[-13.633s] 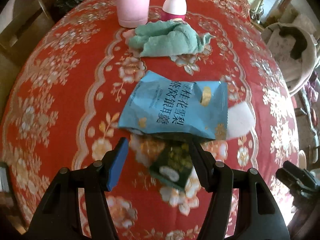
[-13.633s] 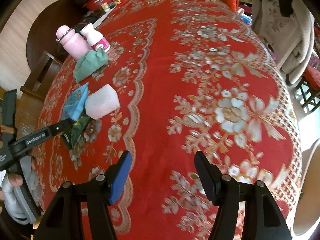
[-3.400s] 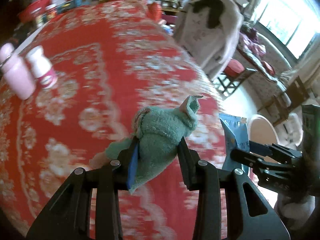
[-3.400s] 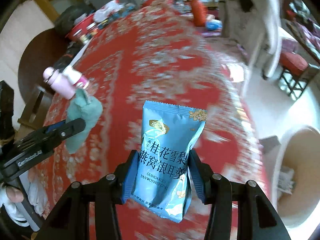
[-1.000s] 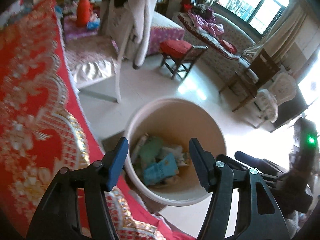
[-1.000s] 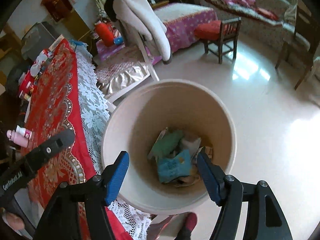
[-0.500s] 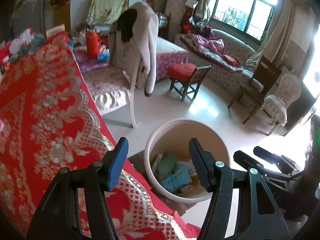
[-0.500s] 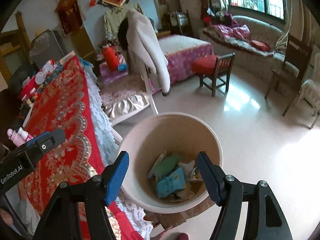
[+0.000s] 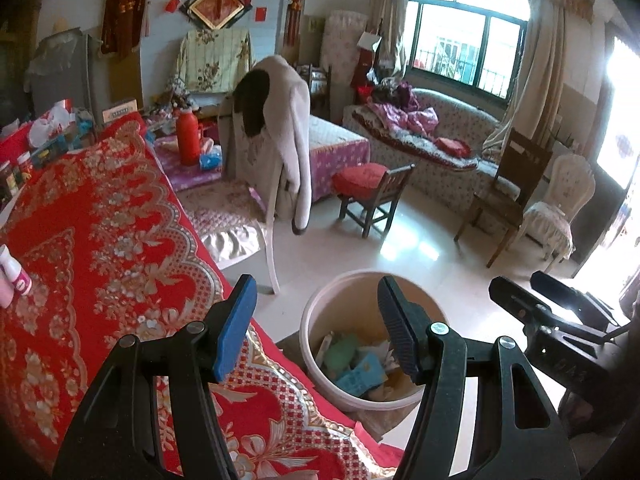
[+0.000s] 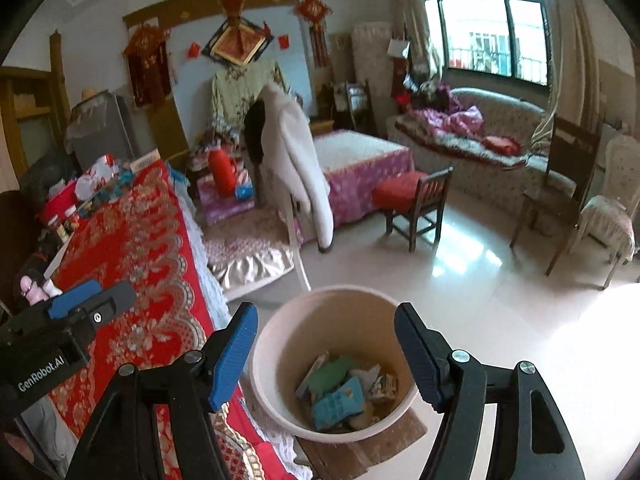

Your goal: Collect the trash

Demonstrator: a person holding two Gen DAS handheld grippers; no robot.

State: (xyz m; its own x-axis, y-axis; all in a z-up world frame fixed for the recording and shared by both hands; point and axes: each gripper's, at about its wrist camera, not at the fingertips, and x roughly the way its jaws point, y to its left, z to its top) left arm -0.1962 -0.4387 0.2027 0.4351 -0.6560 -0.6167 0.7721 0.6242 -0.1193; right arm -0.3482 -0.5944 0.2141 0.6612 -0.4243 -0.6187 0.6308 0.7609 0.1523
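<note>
— So, what does the left camera see?

— The left gripper [image 9: 316,326] is spread wide with nothing in it. It hangs over the edge of the table [image 9: 100,216], which has a red cloth with gold flowers. Past the fingers, down on the floor, stands a bin [image 9: 316,320]. It sits just beside the table. Trash lies at the bottom: a green cloth [image 9: 340,352], a blue packet [image 9: 362,374] and some paper bits.

— Is the other gripper there too?

— Yes, the right gripper [image 9: 560,304] pokes in from the right side, near the bin. From here I cannot tell how its jaws stand.

— Anything else on the table?

— A small white bottle [image 9: 14,272] stands at the far left edge.

— Now the right camera?

— The right gripper [image 10: 324,348] is spread wide too, and holds nothing. It looks down into the bin [image 10: 280,332]. The green cloth [image 10: 330,374] lies in the bin, and the blue packet [image 10: 336,402] lies just beside it, touching it. Other scraps lie around them.

— And the left one?

— The left gripper [image 10: 86,300] shows at the left, over the table [image 10: 140,240]. Only one blue pad shows there. A chair [image 10: 416,200] with a red seat stands well apart on the shiny floor.
</note>
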